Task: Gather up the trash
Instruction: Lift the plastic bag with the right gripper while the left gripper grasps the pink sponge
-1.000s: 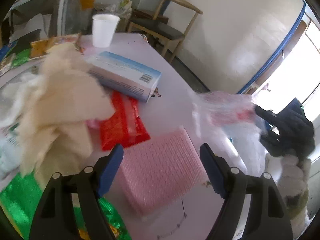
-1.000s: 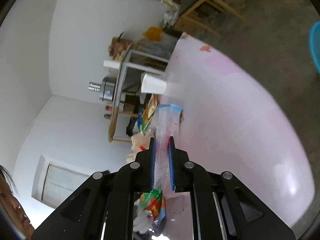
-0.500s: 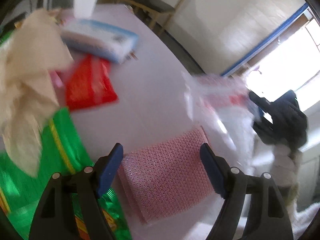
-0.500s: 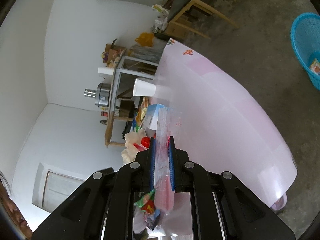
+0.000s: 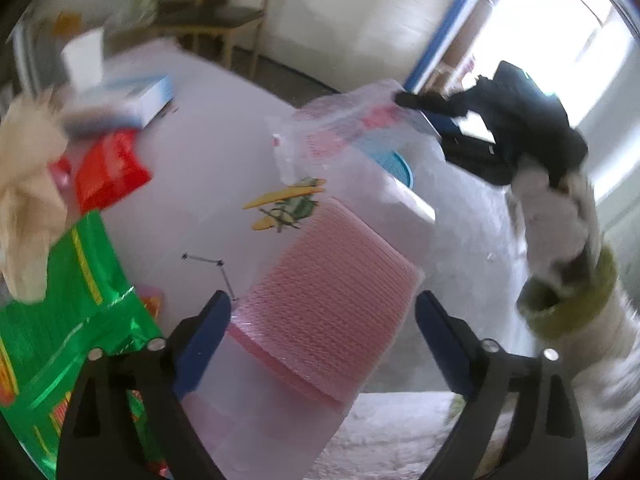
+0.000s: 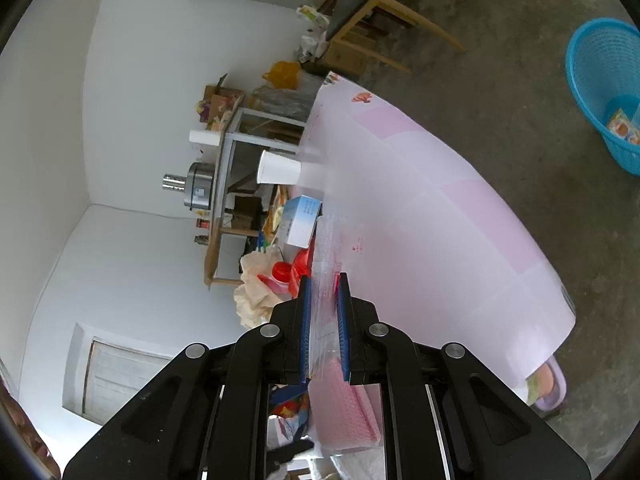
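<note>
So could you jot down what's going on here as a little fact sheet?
Right gripper: shut on clear plastic bag
Left gripper: open, jaws just widened, either side of pink foam sheet
Table: white cup, blue-white box, red wrapper, green packet
Floor: blue basket

A pink ribbed foam sheet (image 5: 332, 304) sits half inside a clear plastic bag (image 5: 360, 128), tilted.

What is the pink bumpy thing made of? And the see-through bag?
The pink pad looks like soft plastic foam or bubble wrap: matte, with rows of tiny bumps. The clear bag seems thin glossy plastic film: it crinkles and lets things show through.
</note>
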The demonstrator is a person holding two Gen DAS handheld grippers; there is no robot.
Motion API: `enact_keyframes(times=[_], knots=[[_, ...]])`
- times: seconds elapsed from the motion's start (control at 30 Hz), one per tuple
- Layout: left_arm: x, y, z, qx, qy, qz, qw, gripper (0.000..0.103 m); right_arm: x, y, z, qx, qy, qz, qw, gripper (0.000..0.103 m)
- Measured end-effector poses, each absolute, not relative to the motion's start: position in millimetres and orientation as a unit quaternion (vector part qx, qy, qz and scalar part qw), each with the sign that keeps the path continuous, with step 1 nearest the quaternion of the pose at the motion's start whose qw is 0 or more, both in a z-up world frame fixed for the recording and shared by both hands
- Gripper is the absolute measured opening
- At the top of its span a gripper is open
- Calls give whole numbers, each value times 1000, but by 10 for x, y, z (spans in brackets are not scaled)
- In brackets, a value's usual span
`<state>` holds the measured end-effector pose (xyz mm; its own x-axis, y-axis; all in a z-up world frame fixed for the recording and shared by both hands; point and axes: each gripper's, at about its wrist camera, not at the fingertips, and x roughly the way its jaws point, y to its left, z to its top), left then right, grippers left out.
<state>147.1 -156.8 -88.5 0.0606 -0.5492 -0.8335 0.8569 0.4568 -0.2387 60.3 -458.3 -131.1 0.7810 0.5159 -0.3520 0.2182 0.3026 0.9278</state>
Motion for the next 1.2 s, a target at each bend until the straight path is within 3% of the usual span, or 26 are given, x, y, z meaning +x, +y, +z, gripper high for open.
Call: enact_keyframes(times=[0.23, 0.37, 0.43, 0.5, 0.6, 0.67, 0.87, 1.2], knots=[[1220, -1826, -1094, 282, 421, -472, 721, 94, 607, -4583, -1320, 580, 316, 102, 743, 11], [1332, -1867, -1187, 260, 438, -455, 731, 93, 587, -4596, -1314, 581, 314, 103, 744, 11], [1400, -1873, -1163, 244, 439, -446, 741, 87, 570, -4596, -1288, 580, 311, 102, 746, 11], [1459, -1874, -1144, 220, 443, -444, 747, 74, 565, -4603, -1252, 579, 305, 105, 749, 11], [1532, -1835, -1110, 187, 455, -439, 752, 65, 559, -4633, -1216, 577, 300, 109, 752, 11], [1514, -1801, -1090, 174, 457, -435, 756, 45, 544, -4672, -1192, 576, 292, 112, 755, 11], [1523, -1886, -910, 143, 435, -430, 778, 36, 394, -4904, -1074, 578, 254, 99, 770, 10], [1533, -2610, -641, 129, 410, -493, 757, 34, -147, -5629, -910, 554, 204, -21, 807, 10]])
